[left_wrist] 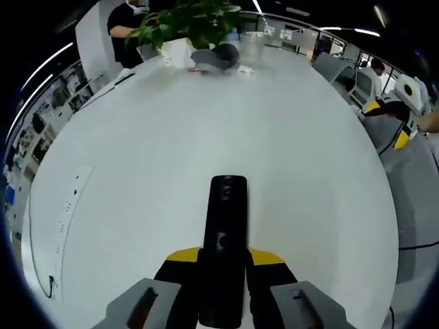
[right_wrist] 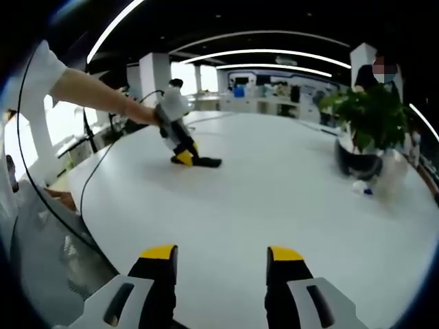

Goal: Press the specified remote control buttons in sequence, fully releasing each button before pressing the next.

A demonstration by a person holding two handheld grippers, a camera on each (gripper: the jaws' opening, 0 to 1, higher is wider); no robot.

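Remote control [left_wrist: 223,247], black and slim, lies lengthwise on the white table [left_wrist: 206,137], its near end between the jaws of the left gripper [left_wrist: 223,274] and its far end pointing away from them. The yellow-tipped jaws stand against both its sides and appear closed on it. From the right gripper view the same remote [right_wrist: 204,162] shows as a dark bar flat on the tabletop under the left gripper [right_wrist: 180,147], held by a person's hand [right_wrist: 147,113] on an outstretched arm.

Ahead of the left jaws the tabletop runs bare and wide. The round table edge curves off to either side, well apart from the remote. At the far end stand a potted plant [left_wrist: 185,27], a dark object [left_wrist: 216,56] just beside it and a clear container [left_wrist: 252,46]. A person in dark clothing [left_wrist: 123,31] stands behind the plant.

The right gripper [right_wrist: 221,264] sits low over the near table edge [right_wrist: 103,226], its jaws parted with bare tabletop showing between them, gripping nothing. The remote lies well ahead of them and to their left. The plant [right_wrist: 367,116] stands far to their right.
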